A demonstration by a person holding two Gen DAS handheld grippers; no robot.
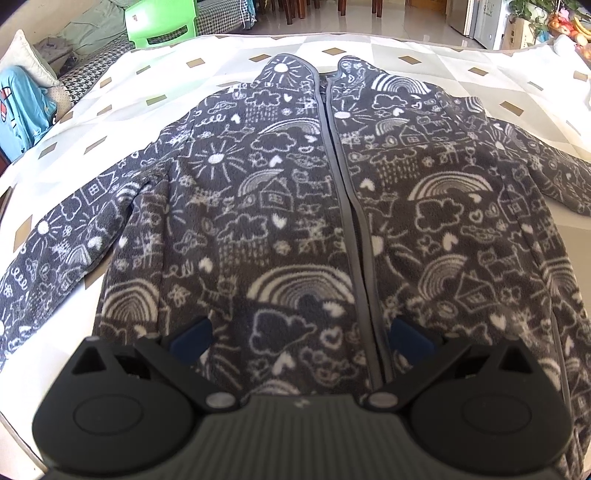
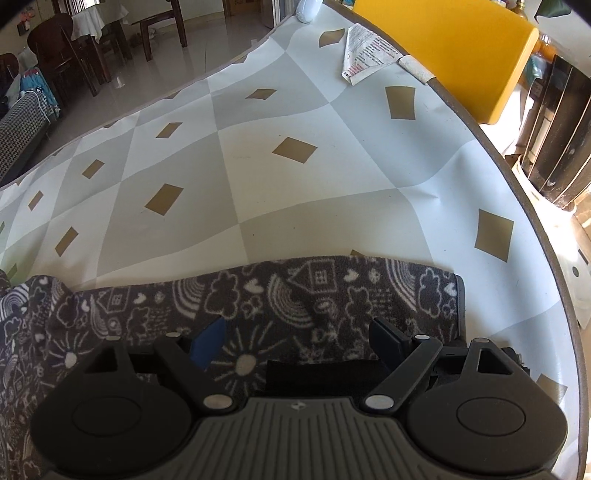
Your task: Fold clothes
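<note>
A dark grey fleece jacket (image 1: pixel 295 192) with white doodle drawings lies spread flat, front up and zipped, on the checked tablecloth (image 1: pixel 155 88), both sleeves stretched out sideways. My left gripper (image 1: pixel 301 339) hovers over the jacket's lower front near the zip, its jaws wide apart with nothing between them. In the right wrist view the jacket's sleeve (image 2: pixel 332 295) runs across the cloth, its cuff at the right. My right gripper (image 2: pixel 297 341) stands open just above that sleeve, one finger on each side of a stretch of it, pads not pressing.
The tablecloth (image 2: pixel 258 166) stretches far beyond the sleeve. A folded printed paper (image 2: pixel 364 51) lies near the far edge beside a yellow chair (image 2: pixel 450 48). A green chair (image 1: pixel 160 22) and a sofa with cushions stand past the table's left side.
</note>
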